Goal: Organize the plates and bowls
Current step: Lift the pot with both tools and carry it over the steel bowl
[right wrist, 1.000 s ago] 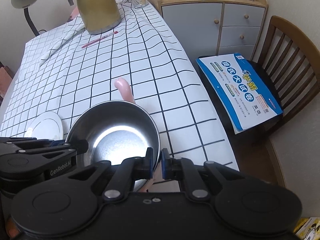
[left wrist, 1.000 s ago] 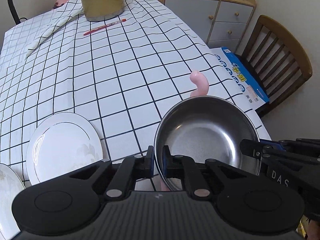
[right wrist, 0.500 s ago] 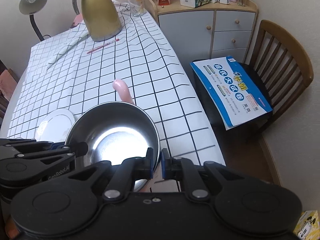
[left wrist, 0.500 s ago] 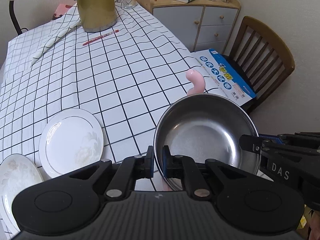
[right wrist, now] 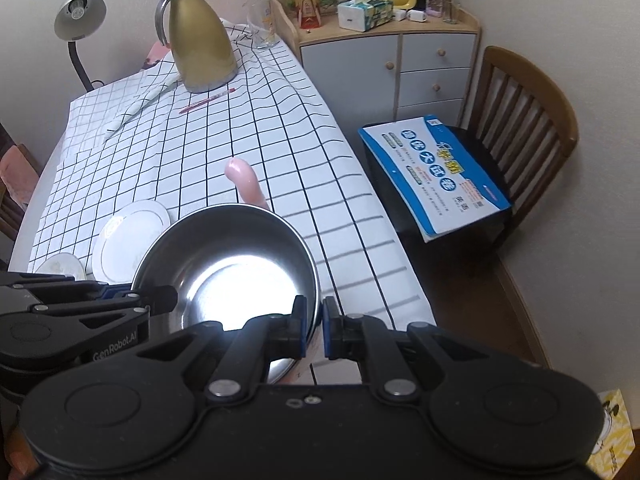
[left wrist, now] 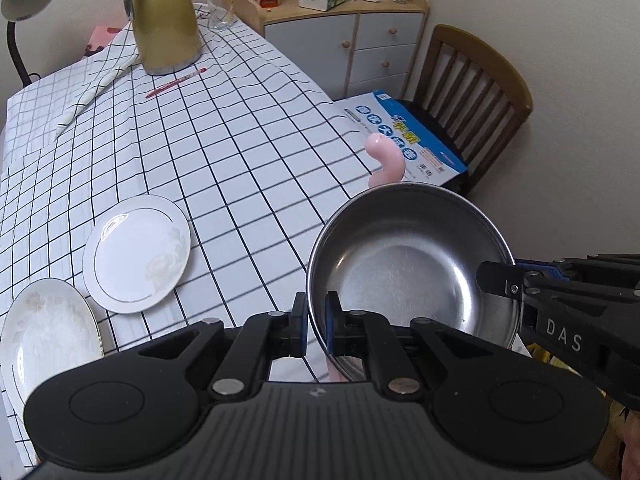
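A steel bowl [left wrist: 408,264] is held in the air above the table's near right corner; it also shows in the right wrist view [right wrist: 232,256]. My left gripper [left wrist: 317,320] is shut on its near left rim. My right gripper [right wrist: 315,322] is shut on its right rim. Two white plates lie on the checked tablecloth [left wrist: 224,152] at the left: one [left wrist: 137,253] further in, one [left wrist: 46,346] at the near edge. Both show small in the right wrist view [right wrist: 130,228] [right wrist: 60,266].
A pink curved object [left wrist: 386,156] stands just beyond the bowl. A gold jug [left wrist: 166,20], a red pen [left wrist: 176,82] and a glass [left wrist: 220,10] are at the table's far end. A chair [right wrist: 516,120] with a blue booklet [right wrist: 432,164] stands right, by a cabinet [right wrist: 400,52].
Both grippers have risen with the bowl held between them; the view is higher, and the second plate and more of the room have come into sight.
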`<state>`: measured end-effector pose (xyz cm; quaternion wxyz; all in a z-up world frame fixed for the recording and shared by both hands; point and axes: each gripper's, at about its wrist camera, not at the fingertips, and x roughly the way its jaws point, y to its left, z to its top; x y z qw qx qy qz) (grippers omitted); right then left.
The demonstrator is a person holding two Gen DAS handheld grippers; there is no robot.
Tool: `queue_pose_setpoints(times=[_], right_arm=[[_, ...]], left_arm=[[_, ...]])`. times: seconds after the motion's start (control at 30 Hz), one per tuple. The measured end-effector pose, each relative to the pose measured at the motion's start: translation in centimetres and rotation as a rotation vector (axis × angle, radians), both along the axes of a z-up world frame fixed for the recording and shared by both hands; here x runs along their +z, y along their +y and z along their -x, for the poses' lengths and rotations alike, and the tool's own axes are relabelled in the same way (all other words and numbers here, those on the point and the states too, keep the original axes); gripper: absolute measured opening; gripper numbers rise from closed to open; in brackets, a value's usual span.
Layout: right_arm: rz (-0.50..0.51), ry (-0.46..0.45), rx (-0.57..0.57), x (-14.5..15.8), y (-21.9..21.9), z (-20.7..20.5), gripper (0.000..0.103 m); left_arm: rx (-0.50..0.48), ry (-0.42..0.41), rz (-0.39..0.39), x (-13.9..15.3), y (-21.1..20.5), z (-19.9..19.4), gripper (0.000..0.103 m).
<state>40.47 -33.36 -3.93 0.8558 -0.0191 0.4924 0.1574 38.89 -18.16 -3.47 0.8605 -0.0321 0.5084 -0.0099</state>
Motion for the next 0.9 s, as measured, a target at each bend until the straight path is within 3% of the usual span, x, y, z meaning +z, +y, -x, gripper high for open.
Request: queue_pose_setpoints(times=[0.47,0.9], right_arm=[[-0.02,0.023,-0.11,0.9,-5.3,8.3,0.008],[-0.038,0.102,-0.232,-2.6,-10.1,15.2,0.008]], left_arm=[[-0.174,0.02,0.012,0.5,-5.0,7.7,0.009],[-0.293,0.084,0.005,-3.1,-9.2,12.8,0.009]])
